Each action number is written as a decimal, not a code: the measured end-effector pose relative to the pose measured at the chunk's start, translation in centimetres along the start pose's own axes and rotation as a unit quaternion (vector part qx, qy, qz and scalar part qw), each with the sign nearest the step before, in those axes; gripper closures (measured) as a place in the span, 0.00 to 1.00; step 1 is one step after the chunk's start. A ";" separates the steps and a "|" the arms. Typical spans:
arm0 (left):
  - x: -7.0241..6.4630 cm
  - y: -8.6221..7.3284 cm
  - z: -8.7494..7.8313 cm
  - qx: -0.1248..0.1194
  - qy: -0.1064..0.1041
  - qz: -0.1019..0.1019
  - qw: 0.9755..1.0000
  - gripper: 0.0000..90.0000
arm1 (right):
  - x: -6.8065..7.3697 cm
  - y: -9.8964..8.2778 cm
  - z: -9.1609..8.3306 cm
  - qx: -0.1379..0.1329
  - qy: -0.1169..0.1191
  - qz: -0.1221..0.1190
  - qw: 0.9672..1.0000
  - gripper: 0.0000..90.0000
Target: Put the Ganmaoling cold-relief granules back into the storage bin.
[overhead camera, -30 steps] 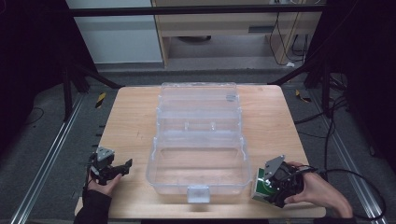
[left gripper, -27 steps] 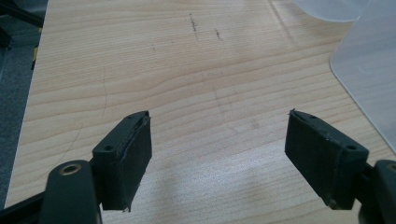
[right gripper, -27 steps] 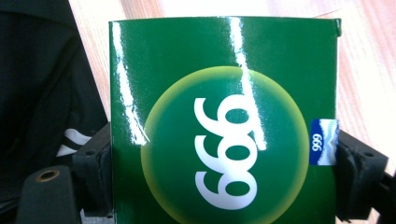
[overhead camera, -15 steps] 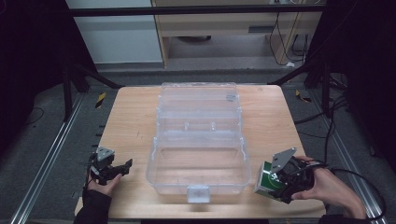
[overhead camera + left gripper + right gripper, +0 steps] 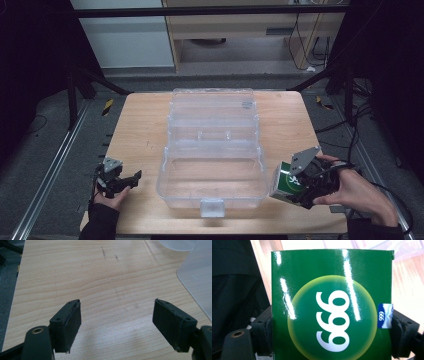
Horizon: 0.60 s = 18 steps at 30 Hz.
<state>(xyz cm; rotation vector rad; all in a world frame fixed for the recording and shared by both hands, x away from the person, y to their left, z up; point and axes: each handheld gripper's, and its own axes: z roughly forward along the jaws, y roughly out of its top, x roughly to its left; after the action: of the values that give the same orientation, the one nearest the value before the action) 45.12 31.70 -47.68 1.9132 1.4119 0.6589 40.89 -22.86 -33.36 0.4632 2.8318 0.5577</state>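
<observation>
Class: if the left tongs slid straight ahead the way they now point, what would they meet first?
Probably the clear plastic case: the open left tongs point toward its near wall over bare table, though depth is unclear.

open case [image 5: 212, 165] ctr of table [image 5: 140, 130], lid twd far edge | L gripper [image 5: 131, 178] near-left of case, on table | R gripper [image 5: 292, 192] near-right, box [image 5: 285, 181] btwn jaws, just beside case's R wall

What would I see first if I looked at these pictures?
Probably the big clear plastic box lying open in the middle of the wooden table. Next, the shiny green carton with white numbers, squeezed in the right gripper beside the box's right side. The left gripper waits open over bare wood near the table's left edge.
</observation>
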 end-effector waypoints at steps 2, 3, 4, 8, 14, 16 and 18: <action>0.0 0.0 0.0 0.000 0.000 0.000 1.000 0.25 | -0.1 0.4 -0.3 0.000 -0.001 -0.001 1.000 0.18; 0.0 0.0 0.0 0.000 0.000 0.000 1.000 0.25 | -0.2 0.6 -0.5 -0.001 -0.001 -0.003 1.000 0.18; 0.0 0.0 0.0 0.001 0.000 0.001 1.000 0.25 | -0.2 0.8 -0.6 -0.002 -0.002 -0.002 1.000 0.18; 0.0 0.0 0.0 0.001 0.000 0.000 1.000 0.25 | -0.4 1.8 -1.1 -0.006 -0.002 -0.010 1.000 0.18; 0.0 0.0 0.0 0.001 0.000 0.000 1.000 0.25 | -0.6 3.4 -1.1 -0.010 0.000 -0.022 1.000 0.18; 0.1 0.0 0.0 0.002 -0.001 0.000 1.000 0.25 | -0.7 3.9 -1.0 -0.011 0.003 -0.029 1.000 0.18; 0.1 0.0 0.0 0.002 -0.001 -0.001 1.000 0.25 | -0.8 4.5 -0.8 -0.010 0.004 -0.033 0.999 0.18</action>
<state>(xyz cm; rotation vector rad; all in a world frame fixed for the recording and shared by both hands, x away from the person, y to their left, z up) 45.16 31.78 -47.72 1.9148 1.4152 0.6543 42.56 -19.46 -30.76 0.3623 2.8351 0.5750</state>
